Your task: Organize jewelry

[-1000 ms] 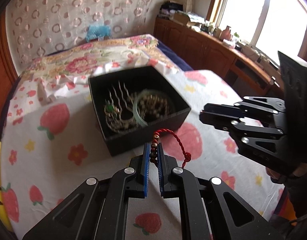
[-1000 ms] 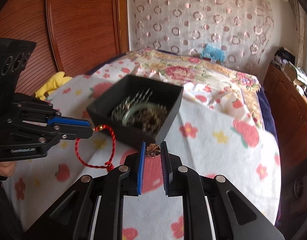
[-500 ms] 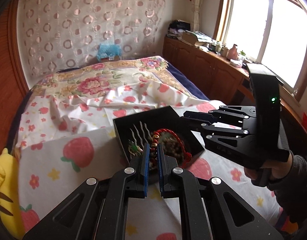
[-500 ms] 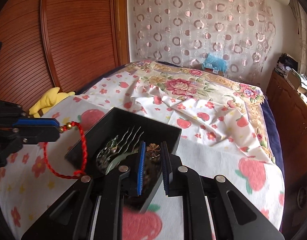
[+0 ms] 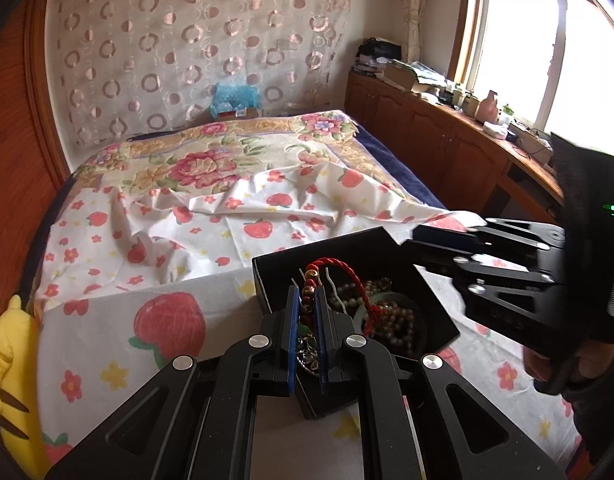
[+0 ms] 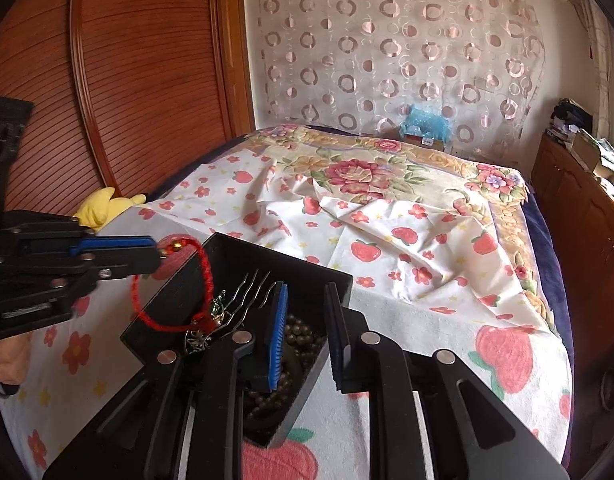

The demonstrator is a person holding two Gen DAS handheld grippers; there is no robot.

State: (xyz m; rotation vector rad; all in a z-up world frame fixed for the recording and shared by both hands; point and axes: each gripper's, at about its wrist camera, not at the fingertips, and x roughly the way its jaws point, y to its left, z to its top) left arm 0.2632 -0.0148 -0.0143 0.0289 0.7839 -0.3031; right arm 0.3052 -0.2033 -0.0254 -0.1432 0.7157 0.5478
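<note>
A black jewelry box sits on the strawberry-print cloth. It holds a metal hair comb, bead strings and a green bangle. My left gripper is shut on the beaded part of a red cord bracelet, held over the box; the cord loop hangs down over the box's left side. My right gripper is open and empty above the box; the small flower piece it held is out of sight.
The cloth lies over a floral bedspread. A yellow plush toy lies at the left edge. Wooden cabinets run under the window on the right. A wooden panel stands behind the bed.
Both grippers moved forward over the box. The right gripper opened and no longer holds the flower piece. The left gripper brought the red bracelet above the box.
</note>
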